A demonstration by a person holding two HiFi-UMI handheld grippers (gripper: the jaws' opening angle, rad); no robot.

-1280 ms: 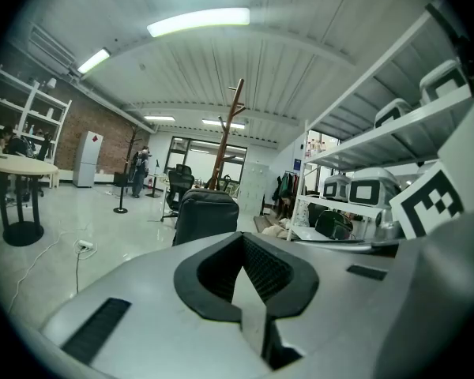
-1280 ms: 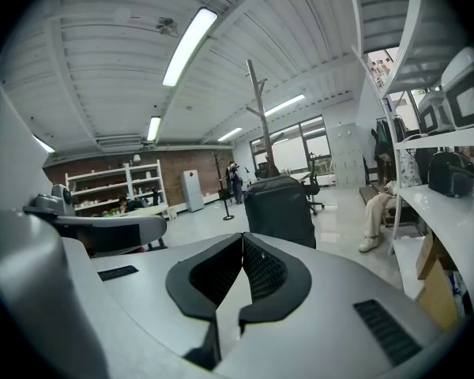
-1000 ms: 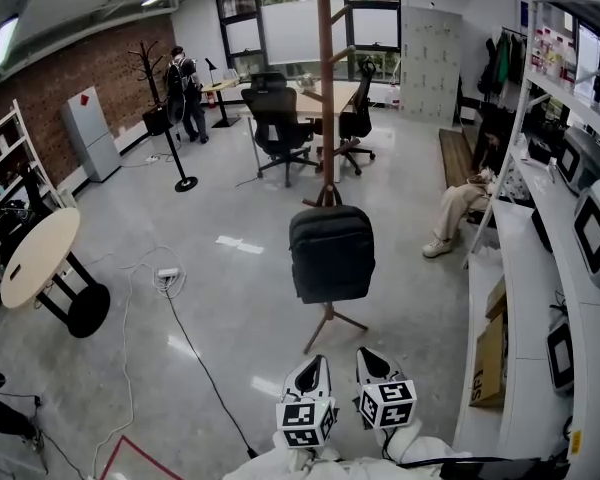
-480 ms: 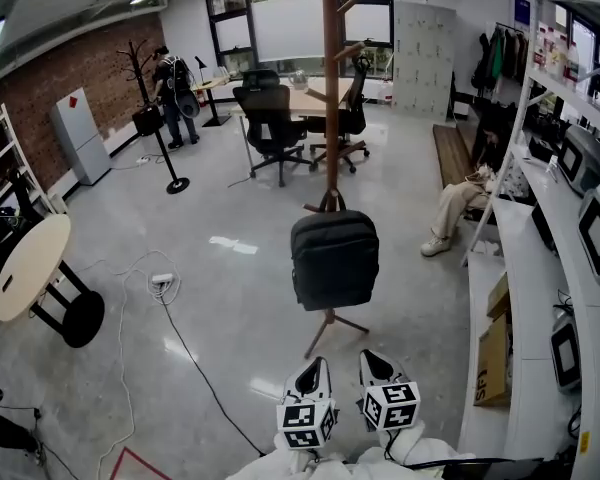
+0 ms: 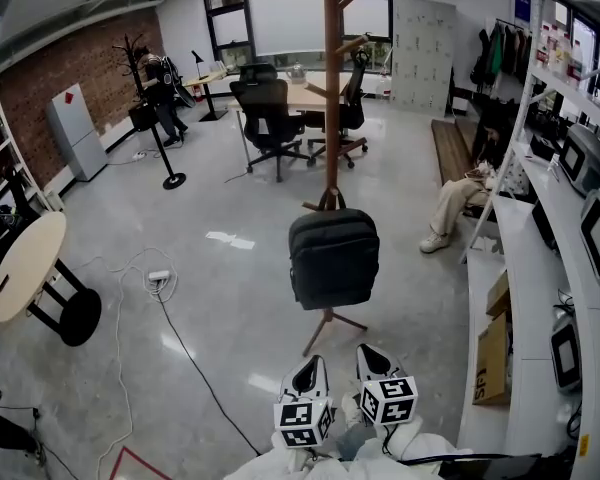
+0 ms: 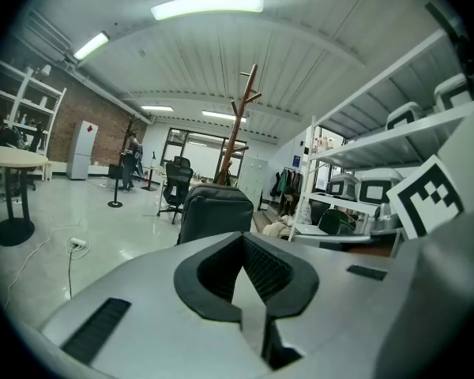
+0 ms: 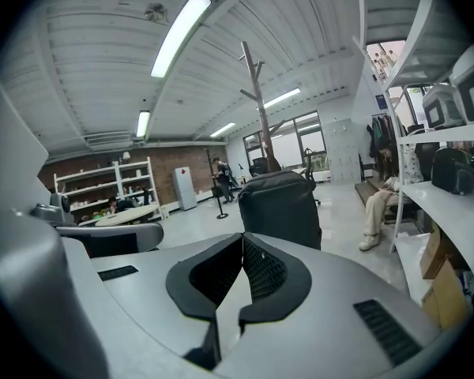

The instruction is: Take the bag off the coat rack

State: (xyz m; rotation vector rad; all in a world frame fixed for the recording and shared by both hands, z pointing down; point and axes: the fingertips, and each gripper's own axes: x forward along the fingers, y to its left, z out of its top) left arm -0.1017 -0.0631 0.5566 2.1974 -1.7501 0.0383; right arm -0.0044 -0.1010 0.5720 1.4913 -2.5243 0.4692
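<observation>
While bag [image 5: 333, 258] hangs unmoved low on coat rack [image 5: 331, 88] pole, only slight approach is noted — left gripper [image 5: 311, 368] and right gripper [image 5: 370, 358], both pressed together and empty, kept short of rack; jaws must be opened before grasp.

The black backpack [image 5: 333, 258] looked matt cloth, the brown coat rack pole [image 5: 331, 98] smooth wood, the grey floor [image 5: 240, 318] glossy.

The head camera looked steeply down over the left gripper [image 5: 310, 366] and right gripper [image 5: 371, 354]. Each gripper camera faced almost level along its jaws. All three shared the black fabric backpack [image 5: 332, 258], close ahead.
</observation>
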